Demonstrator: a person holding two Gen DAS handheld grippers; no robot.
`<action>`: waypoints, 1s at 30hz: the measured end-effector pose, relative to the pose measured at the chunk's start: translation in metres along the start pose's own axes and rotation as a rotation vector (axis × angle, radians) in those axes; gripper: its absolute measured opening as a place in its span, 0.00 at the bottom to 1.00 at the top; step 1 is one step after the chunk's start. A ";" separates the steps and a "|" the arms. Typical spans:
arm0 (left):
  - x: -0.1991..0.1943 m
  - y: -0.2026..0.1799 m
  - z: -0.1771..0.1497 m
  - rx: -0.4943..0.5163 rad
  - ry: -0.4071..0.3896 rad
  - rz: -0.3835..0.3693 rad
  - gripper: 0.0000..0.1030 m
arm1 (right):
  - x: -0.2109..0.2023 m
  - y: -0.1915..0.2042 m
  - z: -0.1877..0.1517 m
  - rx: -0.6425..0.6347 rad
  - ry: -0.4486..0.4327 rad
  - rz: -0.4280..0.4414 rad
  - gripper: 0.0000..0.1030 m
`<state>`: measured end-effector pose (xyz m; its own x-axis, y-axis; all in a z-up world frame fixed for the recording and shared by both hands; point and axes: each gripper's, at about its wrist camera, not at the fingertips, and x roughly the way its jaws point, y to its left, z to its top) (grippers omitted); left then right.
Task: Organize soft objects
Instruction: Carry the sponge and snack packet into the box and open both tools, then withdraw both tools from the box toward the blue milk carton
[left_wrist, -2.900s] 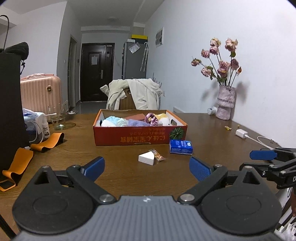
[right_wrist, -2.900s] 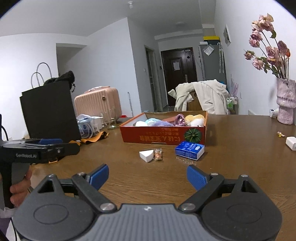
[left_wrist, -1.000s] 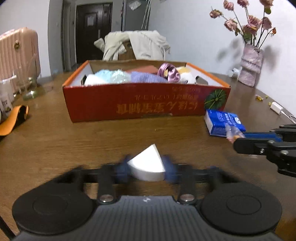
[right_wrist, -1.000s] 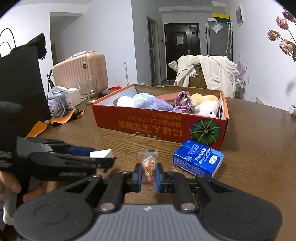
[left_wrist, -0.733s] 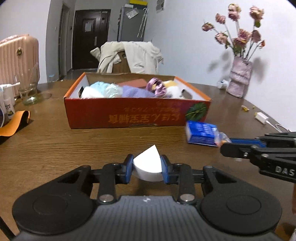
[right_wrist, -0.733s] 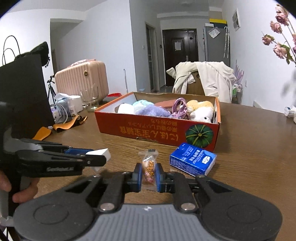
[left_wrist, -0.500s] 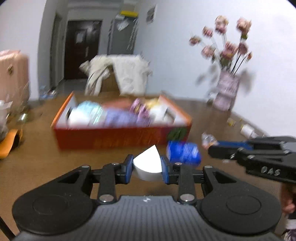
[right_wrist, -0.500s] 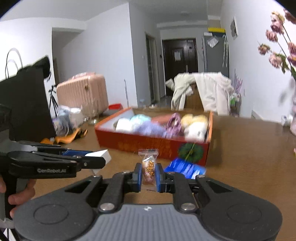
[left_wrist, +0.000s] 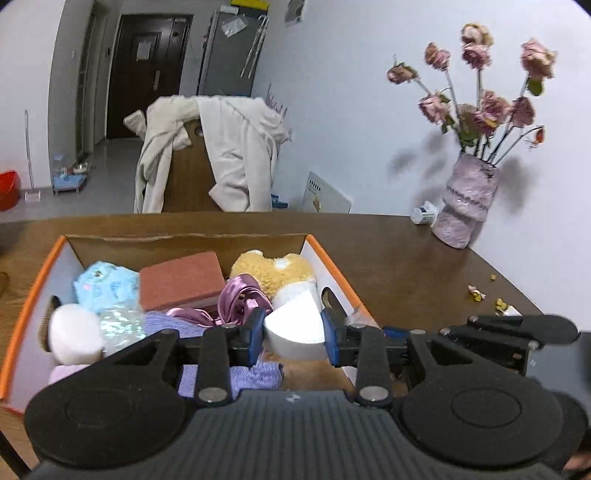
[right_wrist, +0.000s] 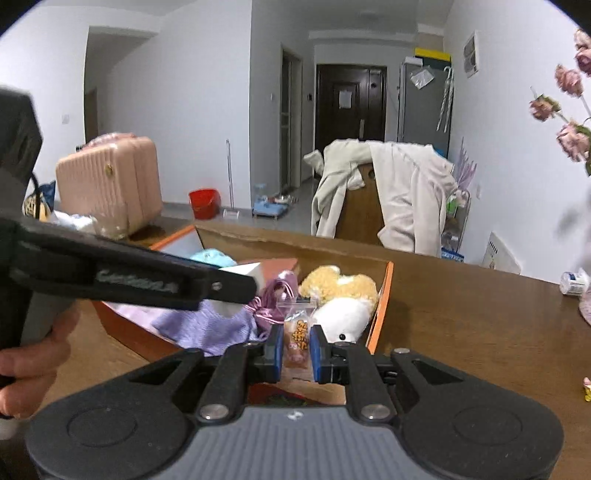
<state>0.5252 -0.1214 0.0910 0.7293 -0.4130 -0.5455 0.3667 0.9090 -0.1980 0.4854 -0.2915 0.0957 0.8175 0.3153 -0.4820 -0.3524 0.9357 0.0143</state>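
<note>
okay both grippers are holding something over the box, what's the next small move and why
Probably open the left gripper to drop the white wedge-shaped foam sponge: it is clamped above the soft things inside the orange cardboard box. The right gripper holds a small clear snack packet nearby.

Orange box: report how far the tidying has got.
Done: the orange box already holds a plush toy, a purple cloth and other soft items. In hand: the left gripper clamps a white sponge wedge above the box; the right gripper clamps a snack packet at its near edge. Left: releasing both into the box.
</note>
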 end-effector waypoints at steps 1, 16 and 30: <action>0.007 0.001 0.000 0.001 0.007 -0.006 0.36 | 0.008 -0.002 -0.001 0.000 0.009 -0.006 0.15; -0.012 0.016 -0.003 0.013 -0.014 0.035 0.64 | -0.016 -0.026 0.001 0.073 -0.078 -0.064 0.47; -0.202 -0.007 -0.113 0.031 -0.182 0.147 0.80 | -0.157 0.039 -0.072 0.061 -0.131 0.047 0.66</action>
<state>0.3097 -0.0384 0.1102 0.8675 -0.2820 -0.4099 0.2641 0.9592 -0.1009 0.3101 -0.3161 0.1087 0.8545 0.3734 -0.3612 -0.3669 0.9260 0.0891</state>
